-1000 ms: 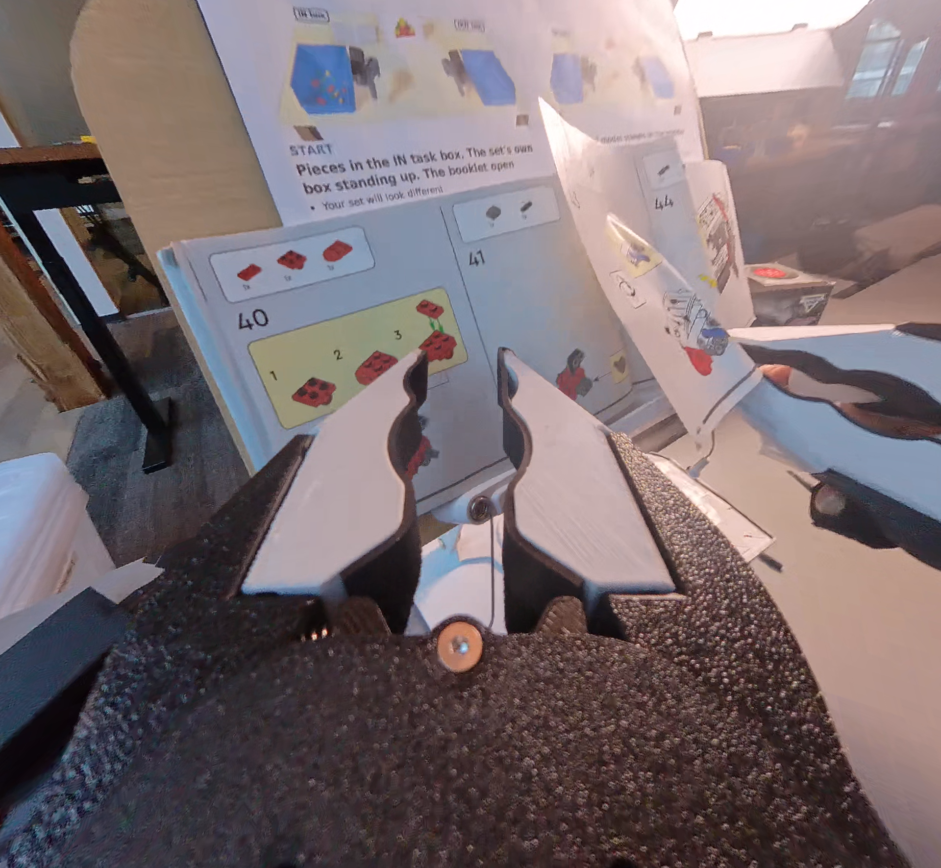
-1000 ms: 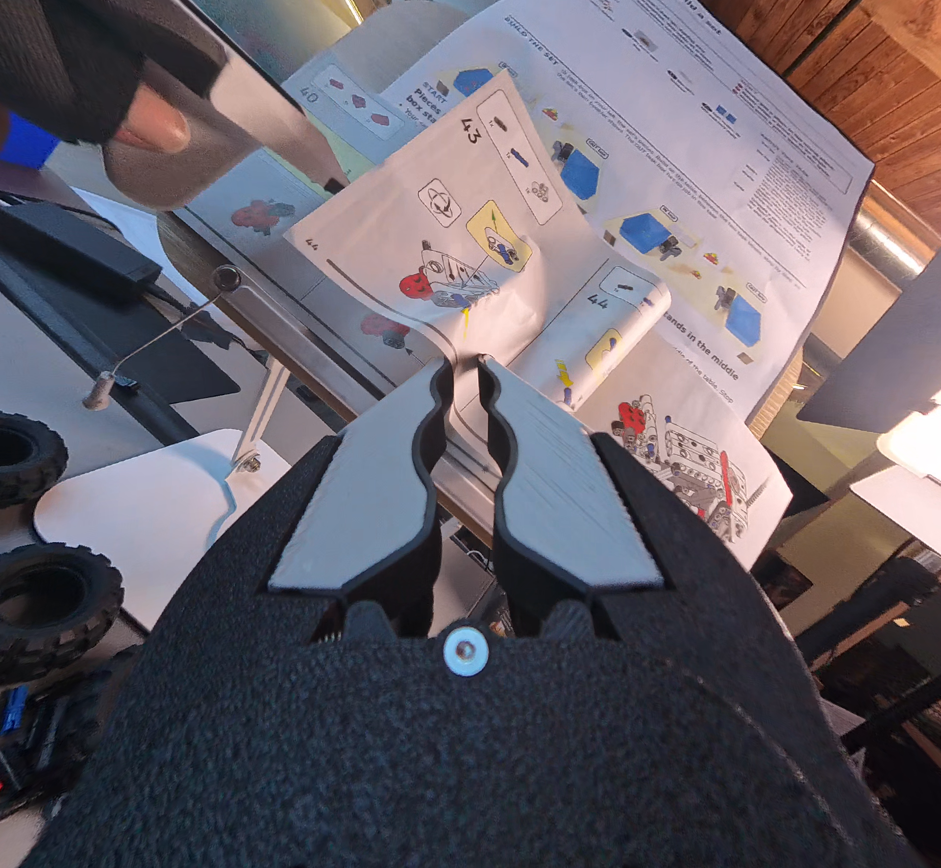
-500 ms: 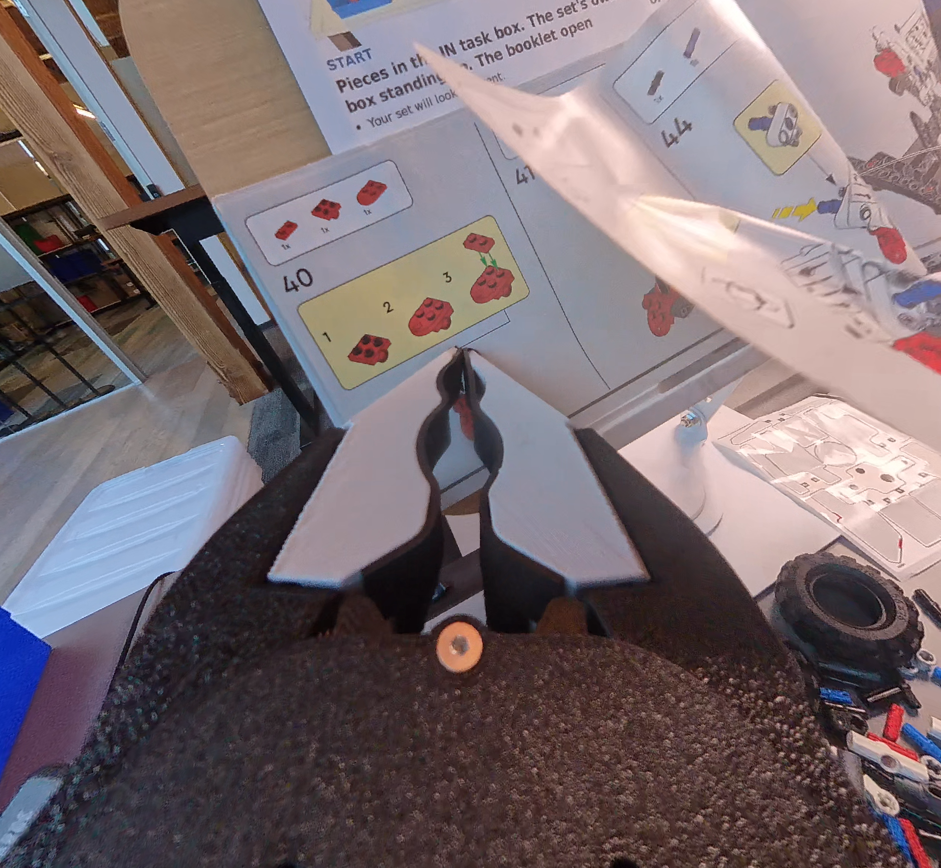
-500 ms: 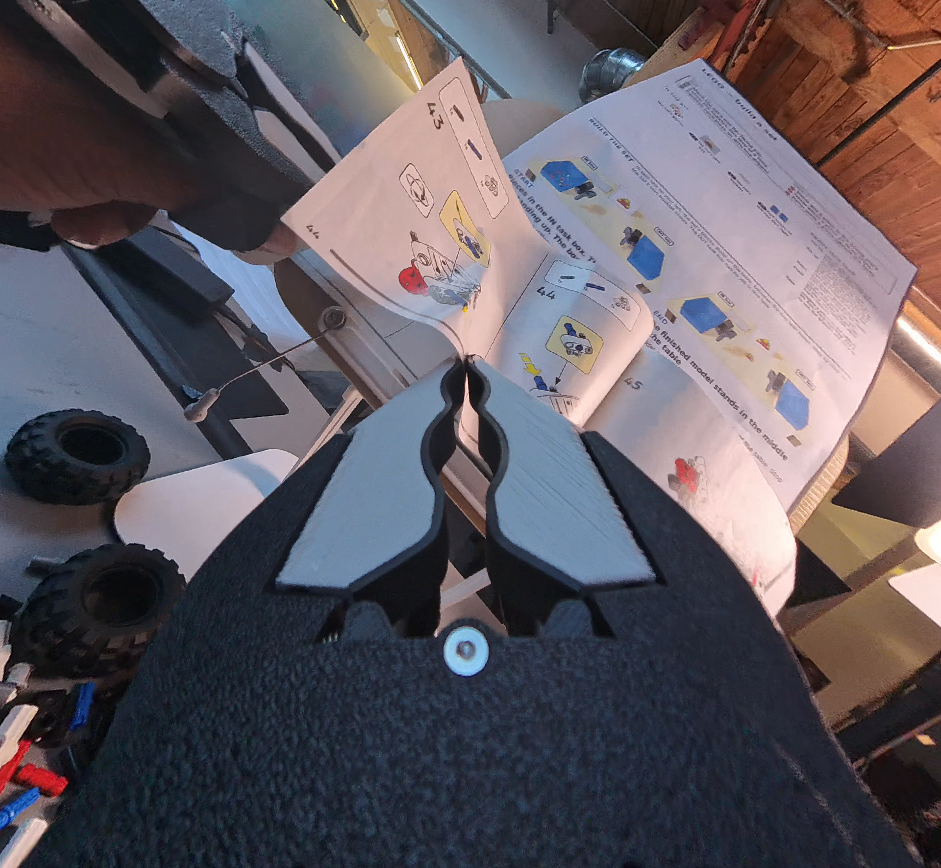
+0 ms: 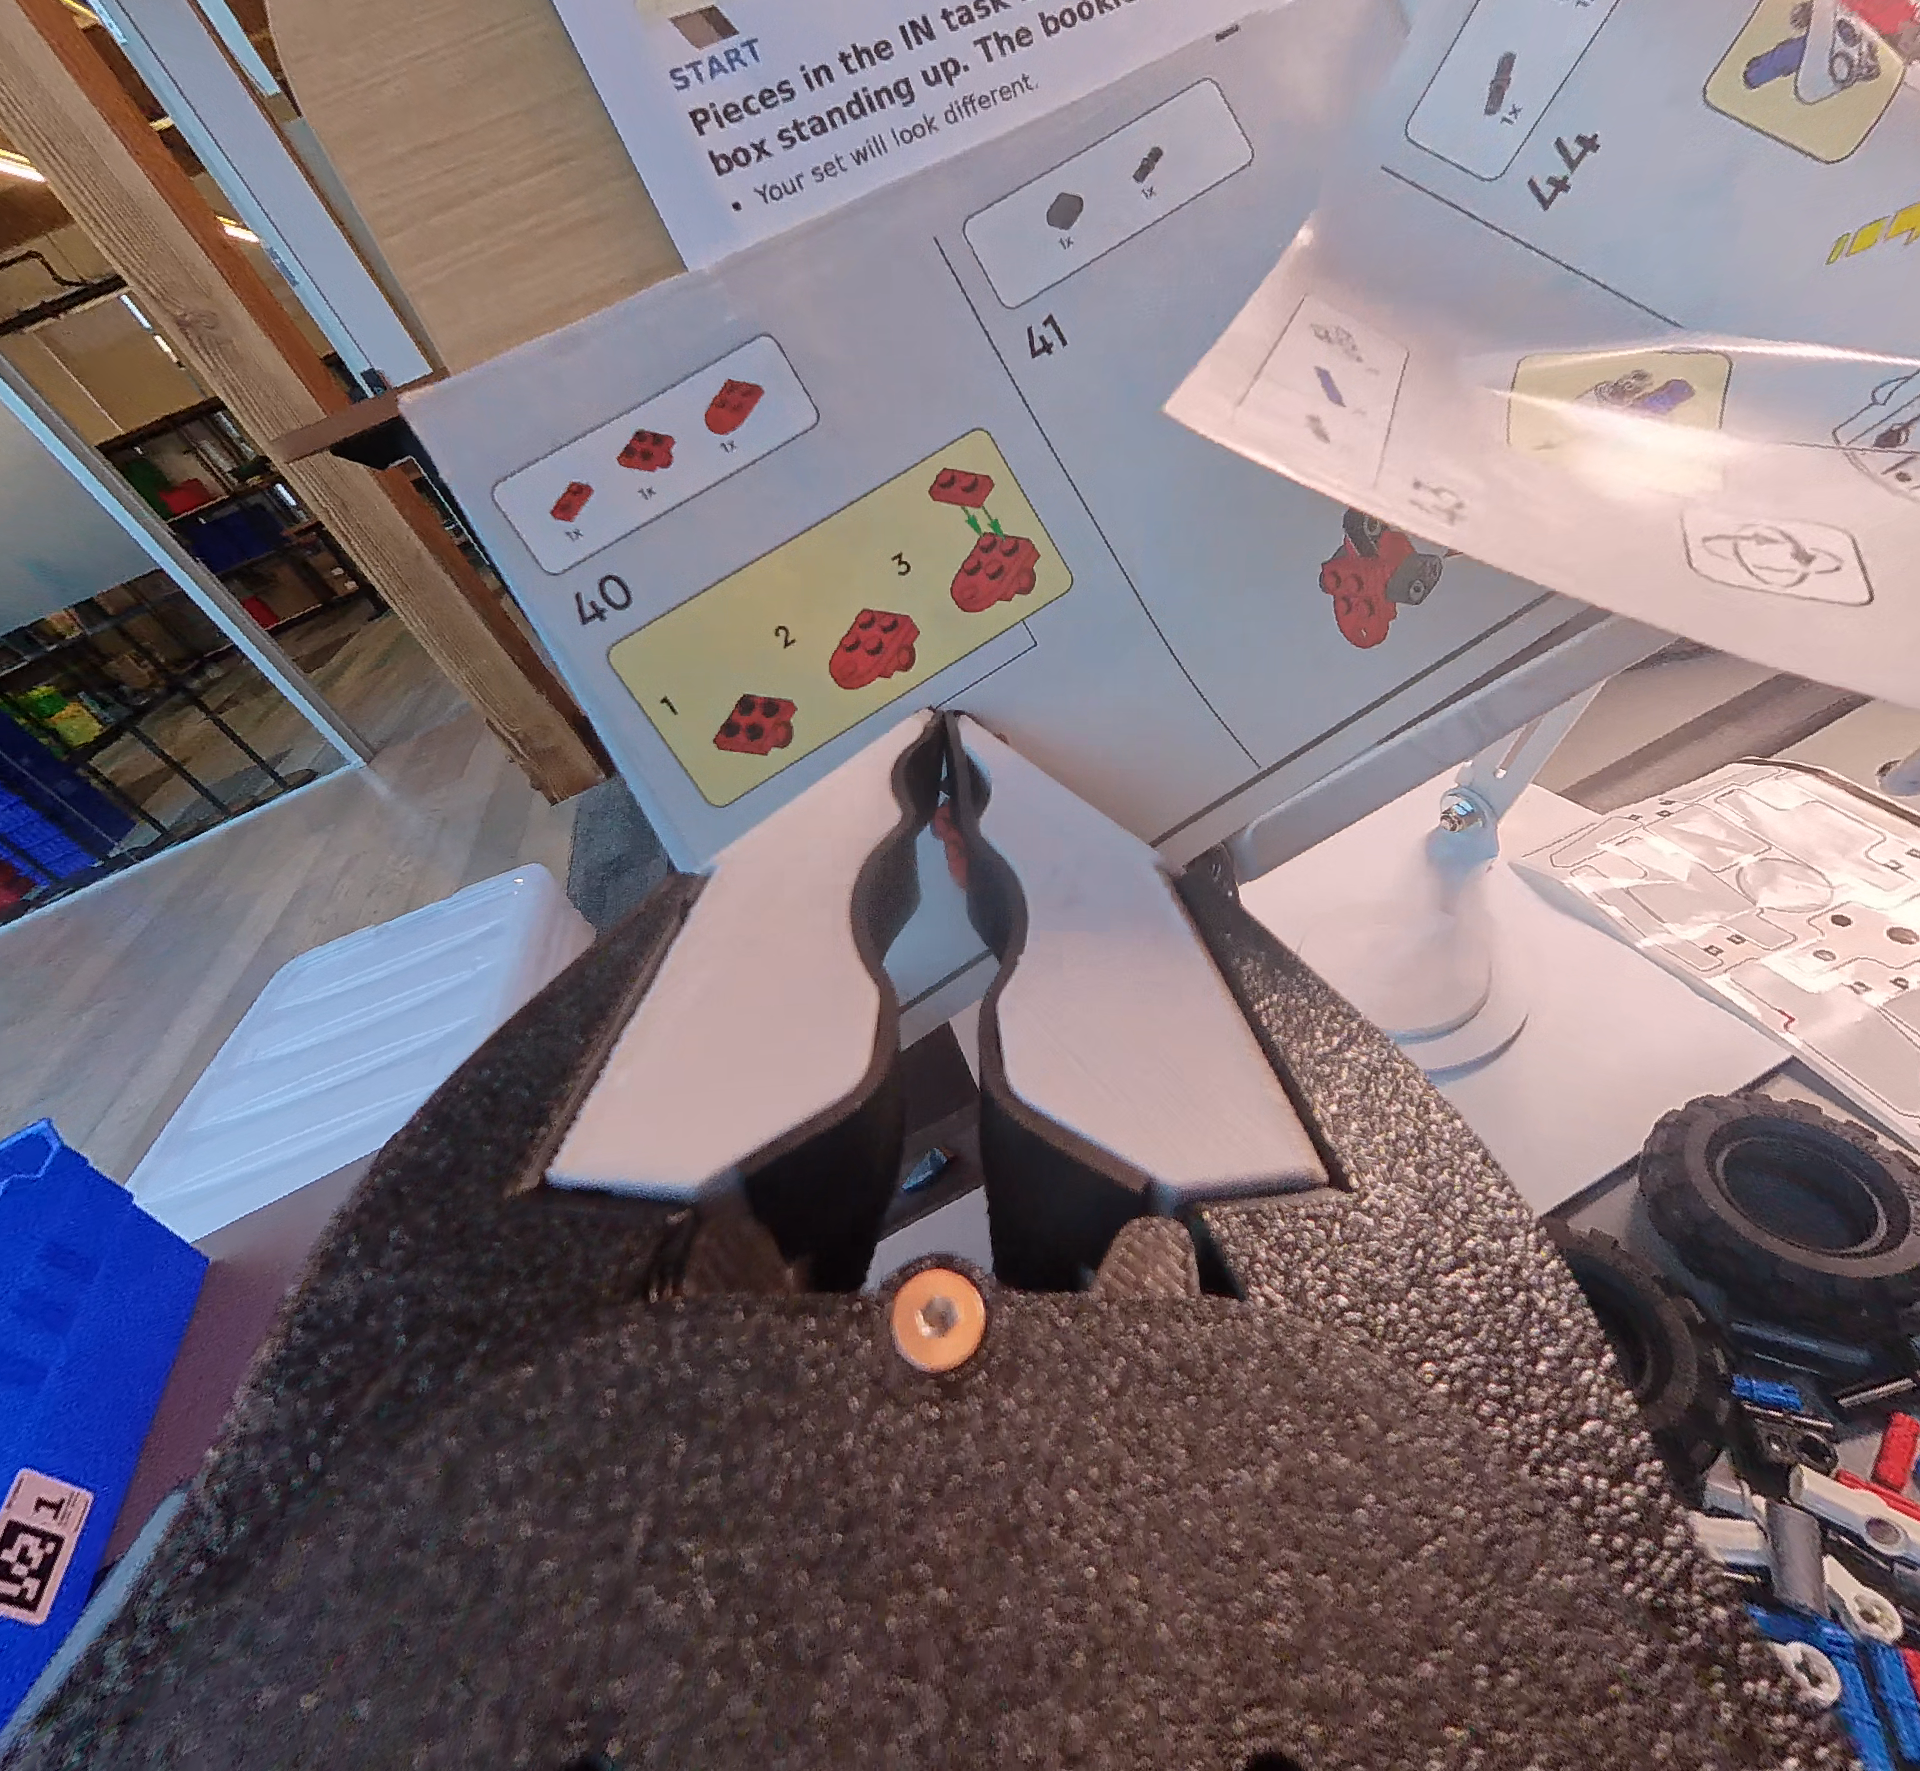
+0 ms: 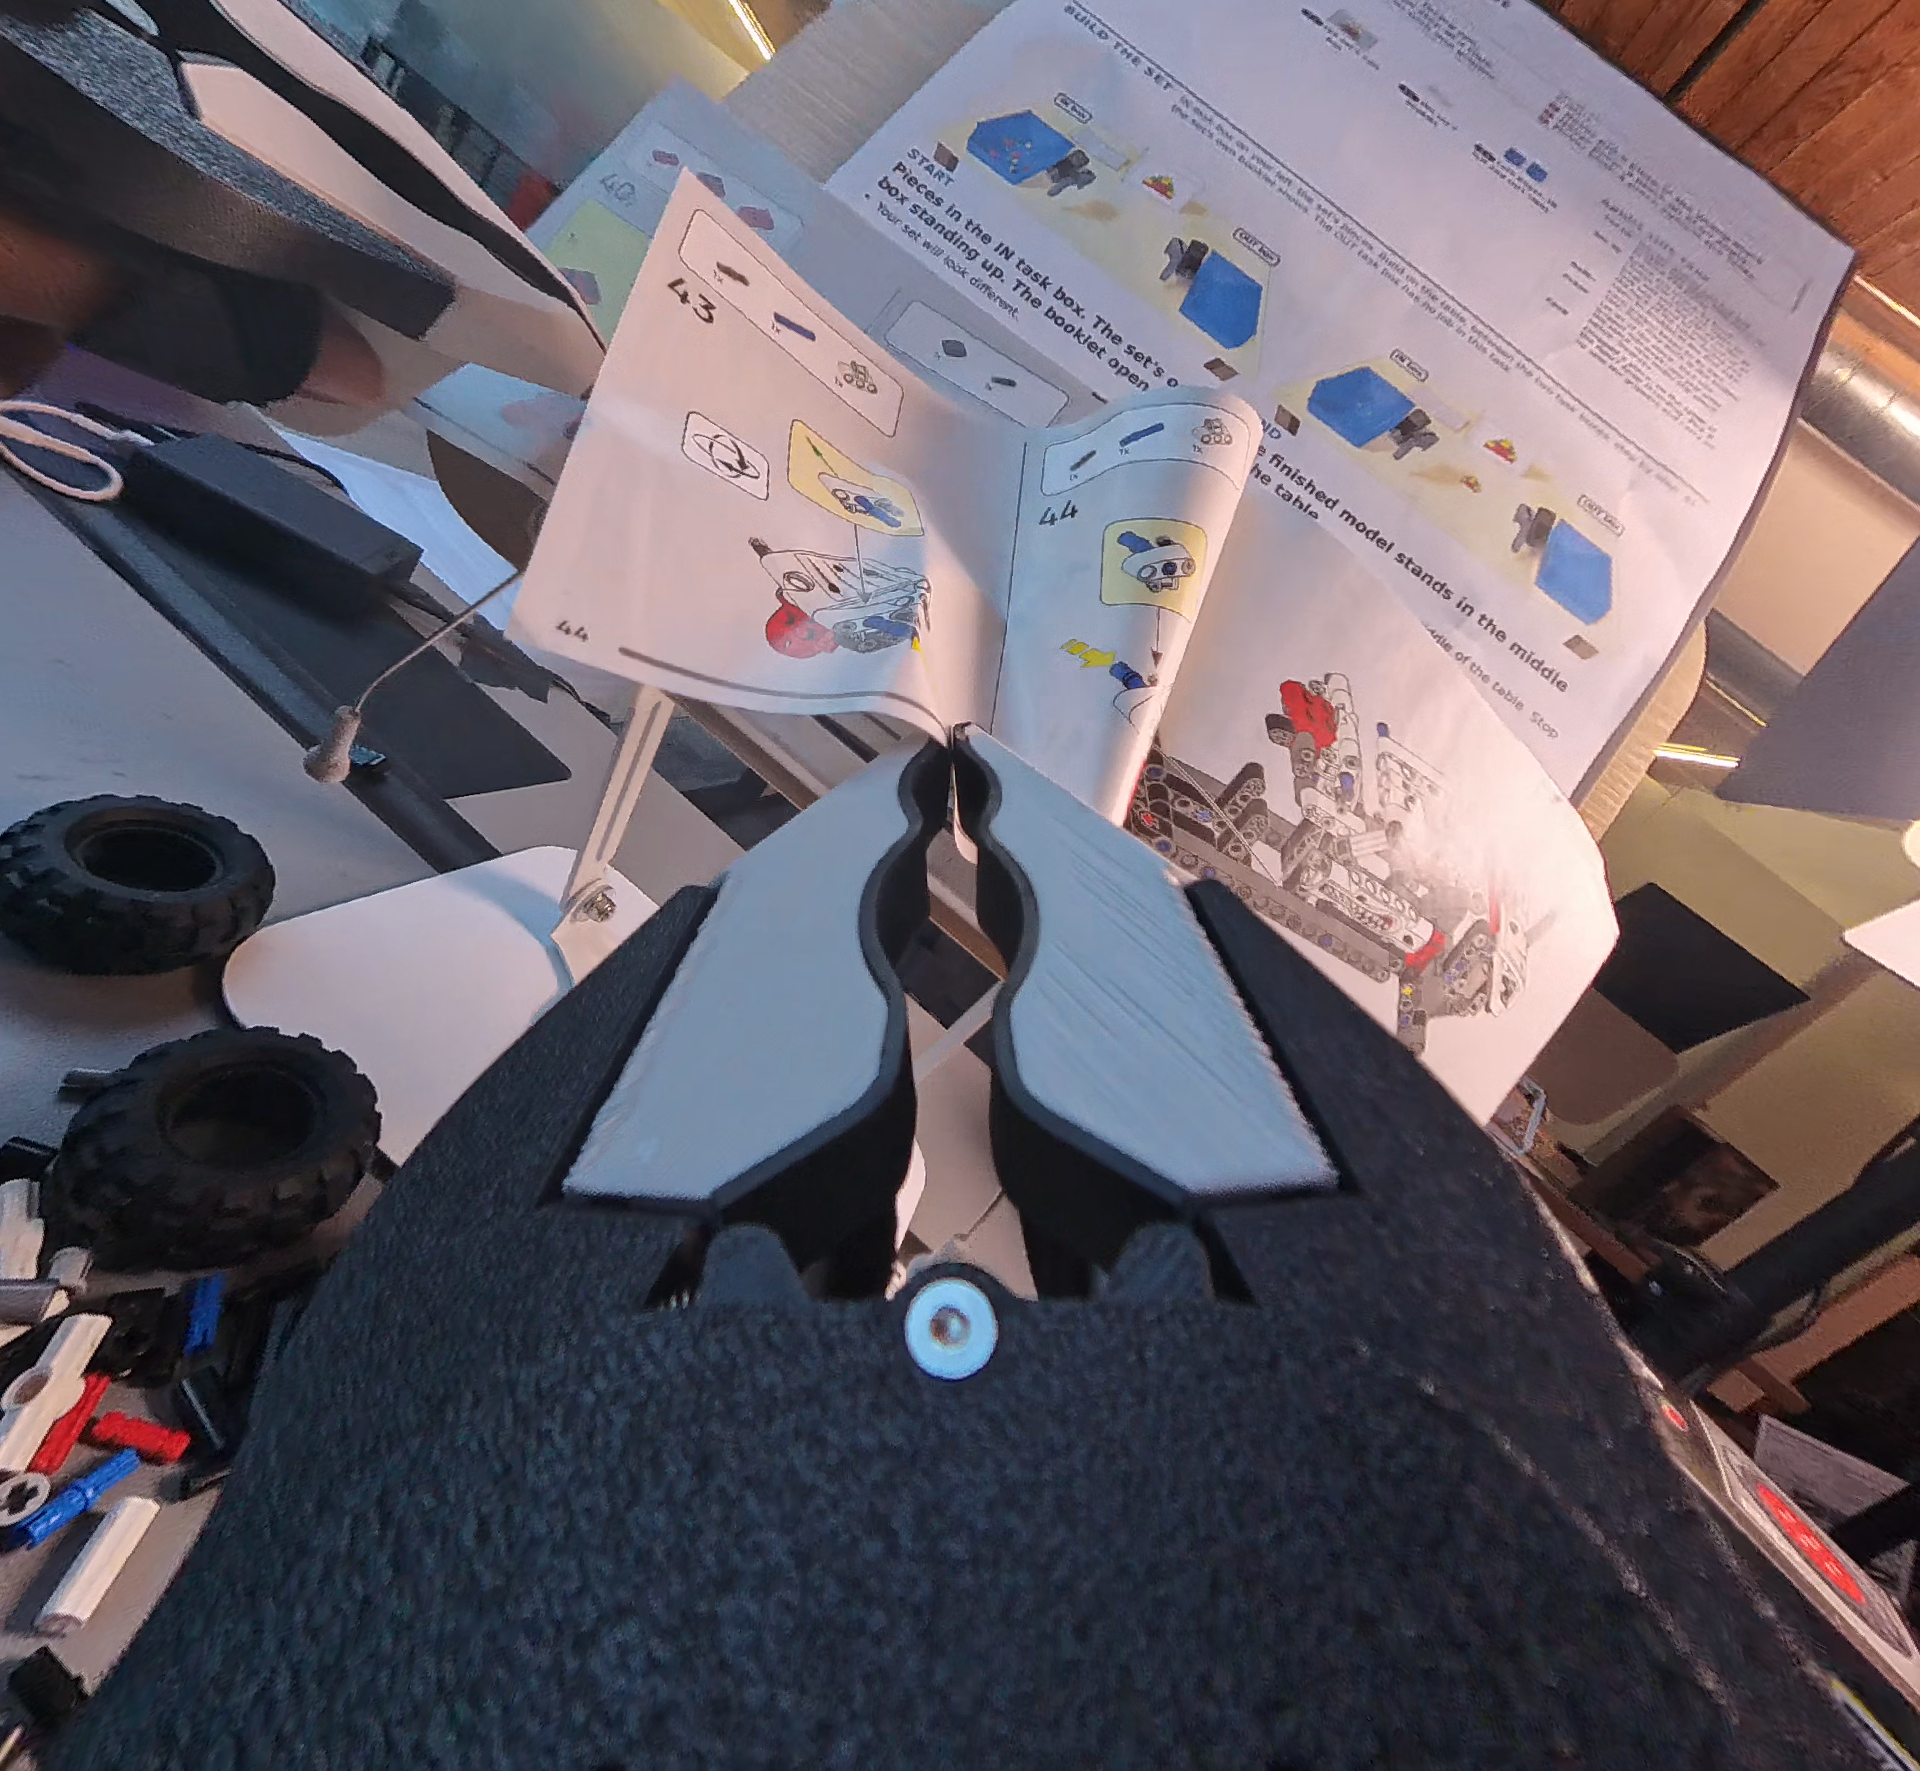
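Pinching a lifted page [image 6: 790, 516] of the booklet [image 5: 831, 516], the right gripper [image 6: 954, 745] has closed; the left gripper [image 5: 943, 729], open before, is now closed empty before it.

The bottom edge of a lifted white page [image 6: 790, 516] of the open illustrated instruction booklet [image 6: 1351, 786] is pinched by the closed grey-fingered right gripper [image 6: 951, 734]; two black knobbly rubber tyres [image 6: 135, 874] are seen lower left

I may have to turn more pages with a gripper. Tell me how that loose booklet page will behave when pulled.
Probably floppy: the booklet page bows and curls while the right gripper pinches its bottom edge. Likely light, since it stands up from that single pinch. It may tear or crease under a hard tug, being thin enough for print to show through in the left wrist view.
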